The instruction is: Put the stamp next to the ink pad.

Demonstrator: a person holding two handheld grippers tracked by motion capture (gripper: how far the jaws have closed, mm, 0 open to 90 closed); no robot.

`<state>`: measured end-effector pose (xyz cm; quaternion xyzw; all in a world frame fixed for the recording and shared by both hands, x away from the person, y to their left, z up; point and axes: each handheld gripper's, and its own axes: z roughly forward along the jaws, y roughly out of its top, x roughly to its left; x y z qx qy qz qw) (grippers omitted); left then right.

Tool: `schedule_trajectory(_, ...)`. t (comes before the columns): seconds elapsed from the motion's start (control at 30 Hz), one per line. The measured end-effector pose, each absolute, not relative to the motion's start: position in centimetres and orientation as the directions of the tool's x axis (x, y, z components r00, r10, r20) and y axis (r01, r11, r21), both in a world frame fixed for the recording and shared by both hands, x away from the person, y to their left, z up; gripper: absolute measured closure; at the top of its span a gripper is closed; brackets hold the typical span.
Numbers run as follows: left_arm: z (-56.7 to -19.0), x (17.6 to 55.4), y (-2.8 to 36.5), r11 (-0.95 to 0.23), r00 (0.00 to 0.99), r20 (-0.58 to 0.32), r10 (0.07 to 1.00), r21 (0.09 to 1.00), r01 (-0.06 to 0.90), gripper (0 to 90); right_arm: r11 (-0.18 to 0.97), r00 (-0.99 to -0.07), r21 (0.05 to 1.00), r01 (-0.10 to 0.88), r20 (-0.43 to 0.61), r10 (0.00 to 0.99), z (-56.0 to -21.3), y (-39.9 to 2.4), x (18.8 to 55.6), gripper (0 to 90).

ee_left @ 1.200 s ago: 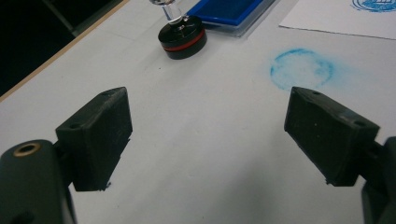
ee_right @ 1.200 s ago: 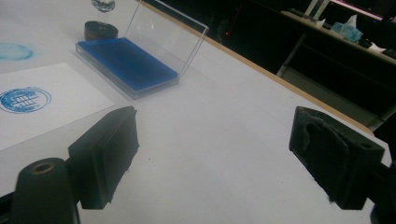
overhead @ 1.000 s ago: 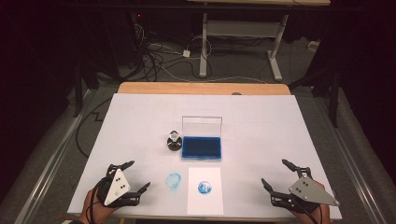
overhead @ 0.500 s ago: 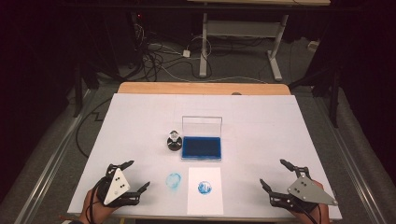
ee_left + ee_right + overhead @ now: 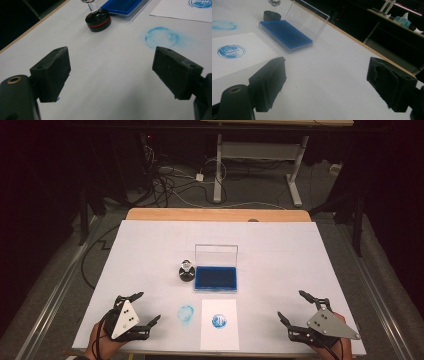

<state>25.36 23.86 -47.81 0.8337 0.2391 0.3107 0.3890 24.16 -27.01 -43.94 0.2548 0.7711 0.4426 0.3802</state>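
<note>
Two grippers rest low at the near edge of the bench [image 5: 280, 245], the left gripper [image 5: 142, 314] at the left corner and the right gripper [image 5: 300, 312] at the right, both with jaws spread wide and nothing between them. The stamp [image 5: 186, 271], a black round base with a clear knob, stands upright at mid-bench, just beside the left edge of the ink pad [image 5: 215, 278], whose clear lid stands open behind the blue pad. Nearer the person lies a paper [image 5: 219, 335] already bearing a round blue print [image 5: 219, 321], and just left of it a fainter blue smudge [image 5: 186, 313] sits on the bench itself. Judging from this, one stamping looks done and the hands sit idle, either at the finish or before another print. If another is wanted, the left gripper is the nearer one: it would need to reach forward to the stamp, close on the knob or base while keeping it upright, press it into the pad, then set it squarely on a bare part of the paper.
</note>
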Motion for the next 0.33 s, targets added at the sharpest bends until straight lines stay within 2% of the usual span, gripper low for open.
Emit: schedule_trajectory(0.33,-47.84,25.43,24.08,-0.571,0.688,0.320,0.652,0.803,0.168,14.3,0.480,-0.591,0.875,0.060,-0.357,0.723,-44.13,-26.77,24.59,15.7)
